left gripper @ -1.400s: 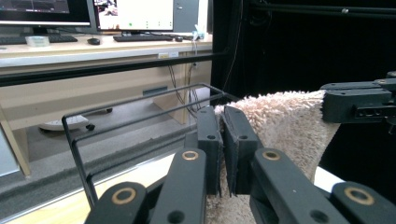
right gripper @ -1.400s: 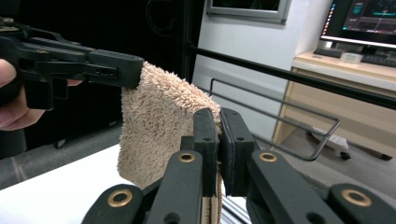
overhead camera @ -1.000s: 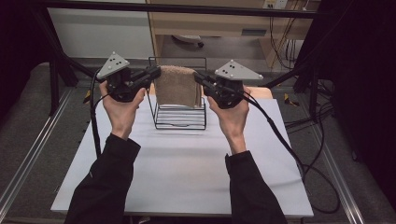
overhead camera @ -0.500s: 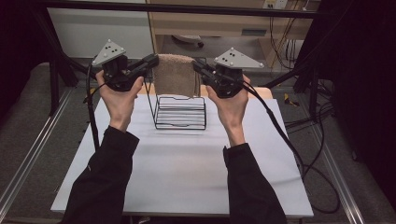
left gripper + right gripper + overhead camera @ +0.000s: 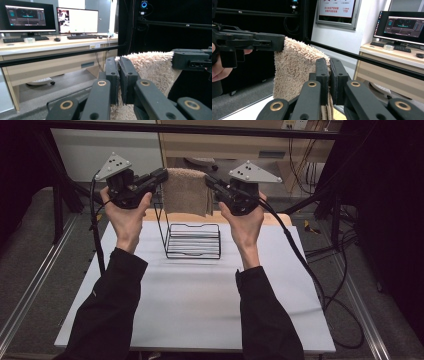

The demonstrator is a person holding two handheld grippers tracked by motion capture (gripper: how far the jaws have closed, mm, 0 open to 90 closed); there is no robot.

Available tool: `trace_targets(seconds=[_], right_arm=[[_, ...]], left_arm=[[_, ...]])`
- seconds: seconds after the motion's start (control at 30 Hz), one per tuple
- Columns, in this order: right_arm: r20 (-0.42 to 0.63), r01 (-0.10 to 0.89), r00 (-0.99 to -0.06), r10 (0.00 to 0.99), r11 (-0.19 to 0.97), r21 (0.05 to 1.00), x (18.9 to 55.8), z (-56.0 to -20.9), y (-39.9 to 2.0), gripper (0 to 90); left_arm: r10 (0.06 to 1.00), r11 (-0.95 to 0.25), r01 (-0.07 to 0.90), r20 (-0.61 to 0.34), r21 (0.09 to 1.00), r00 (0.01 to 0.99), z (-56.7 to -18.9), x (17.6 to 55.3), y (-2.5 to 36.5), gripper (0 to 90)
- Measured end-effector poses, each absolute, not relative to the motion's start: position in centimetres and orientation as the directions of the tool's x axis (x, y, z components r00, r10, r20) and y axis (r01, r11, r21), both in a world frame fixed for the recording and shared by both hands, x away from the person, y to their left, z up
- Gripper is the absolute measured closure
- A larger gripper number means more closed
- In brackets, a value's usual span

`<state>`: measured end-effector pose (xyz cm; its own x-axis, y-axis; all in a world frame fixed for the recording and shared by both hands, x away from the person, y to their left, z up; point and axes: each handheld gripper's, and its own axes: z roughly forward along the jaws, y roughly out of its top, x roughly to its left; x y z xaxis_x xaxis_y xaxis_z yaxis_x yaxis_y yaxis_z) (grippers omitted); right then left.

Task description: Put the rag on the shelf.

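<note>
A beige fluffy towel point(image 5: 186, 192) hangs folded in the air above a black wire rack point(image 5: 192, 240) on the white table. My left gripper point(image 5: 162, 175) is shut on the towel's upper left corner, and my right gripper point(image 5: 209, 179) is shut on its upper right corner. In the left gripper view the towel point(image 5: 150, 67) is pinched between my left gripper's point(image 5: 118, 65) jaws, with the other gripper point(image 5: 191, 60) clamped on its far end. In the right gripper view the towel point(image 5: 297, 67) runs from my right gripper point(image 5: 329, 66) to the other gripper point(image 5: 249, 41) at the left.
The white table point(image 5: 200, 305) has open surface in front of the rack. A black frame bar point(image 5: 200, 129) crosses behind the towel. Beyond it stand a wooden desk point(image 5: 50, 57) with monitors and keyboards. Cables point(image 5: 310, 265) trail off the table's right side.
Both hands have lifted the towel up out of the wire rack; it now hangs clear above the rack instead of inside it.
</note>
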<state>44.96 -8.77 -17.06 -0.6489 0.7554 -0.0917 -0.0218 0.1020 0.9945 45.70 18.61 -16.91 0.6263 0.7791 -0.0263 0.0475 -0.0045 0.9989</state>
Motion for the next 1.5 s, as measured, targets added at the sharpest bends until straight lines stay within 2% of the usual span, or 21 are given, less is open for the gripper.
trace_targets(seconds=[0.83, 1.03, 1.5], right_arm=[[-0.12, -0.058, -0.625, 0.771, 0.107, 0.993, 47.9, -15.9, -8.8, 86.1], [-0.134, -0.062, -0.621, 0.772, 0.122, 0.991, 48.8, -15.8, -8.6, 86.1], [-0.144, -0.038, -0.62, 0.771, 0.154, 0.987, 50.5, -16.9, -8.1, 86.0]], left_arm=[[0.789, 0.0, 0.015, -0.009, 1.0, 0.615, -16.0, 48.2, 18.3, 86.0], [0.784, 0.025, 0.025, -0.035, 0.999, 0.62, -16.4, 49.3, 18.5, 86.0], [0.794, -0.006, 0.042, -0.021, 0.999, 0.608, -17.9, 51.0, 18.7, 86.0]])
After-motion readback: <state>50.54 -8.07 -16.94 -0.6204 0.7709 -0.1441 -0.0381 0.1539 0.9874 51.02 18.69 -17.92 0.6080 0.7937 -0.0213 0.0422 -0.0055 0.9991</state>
